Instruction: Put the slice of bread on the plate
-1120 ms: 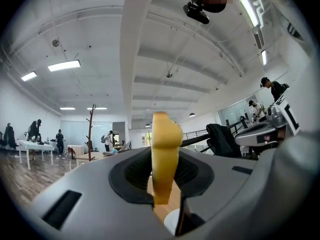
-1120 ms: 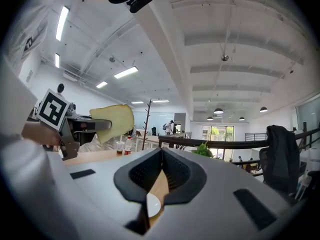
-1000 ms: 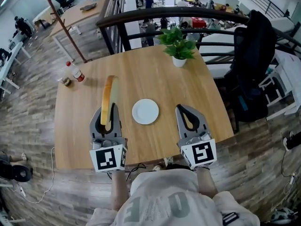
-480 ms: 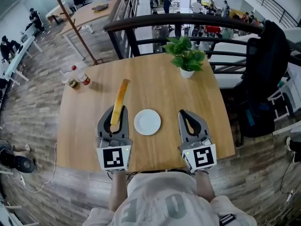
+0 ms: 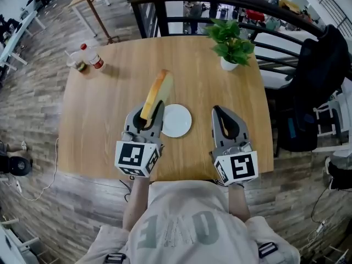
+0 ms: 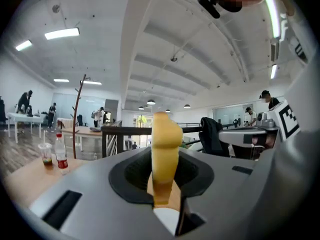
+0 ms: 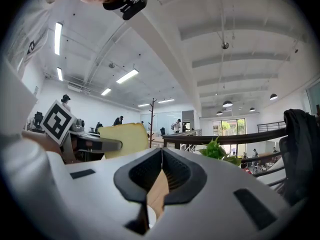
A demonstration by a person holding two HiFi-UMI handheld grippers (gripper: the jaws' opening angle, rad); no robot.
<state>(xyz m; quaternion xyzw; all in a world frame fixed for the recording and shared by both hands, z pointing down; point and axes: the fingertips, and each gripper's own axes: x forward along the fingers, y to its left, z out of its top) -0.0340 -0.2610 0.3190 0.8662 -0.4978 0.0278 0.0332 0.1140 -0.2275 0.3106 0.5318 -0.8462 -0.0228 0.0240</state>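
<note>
Left gripper [image 5: 154,108] pinches bread slice [image 5: 157,91], thin edge up, long side pointing ahead, just left of plate [image 5: 177,121]. Right gripper [image 5: 219,110], right of plate: jaws pressed together, empty.

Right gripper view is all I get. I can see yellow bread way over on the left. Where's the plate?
Observer: The white plate lies on the table, just right of the left claw.
Operator: Is the bread on it?
Observer: No. The bread slice is held on edge, pinched in the left claw, not lying on the plate.
Operator: Anything else on the table?
Observer: A bottle and a cup stand at the far left corner.
</note>
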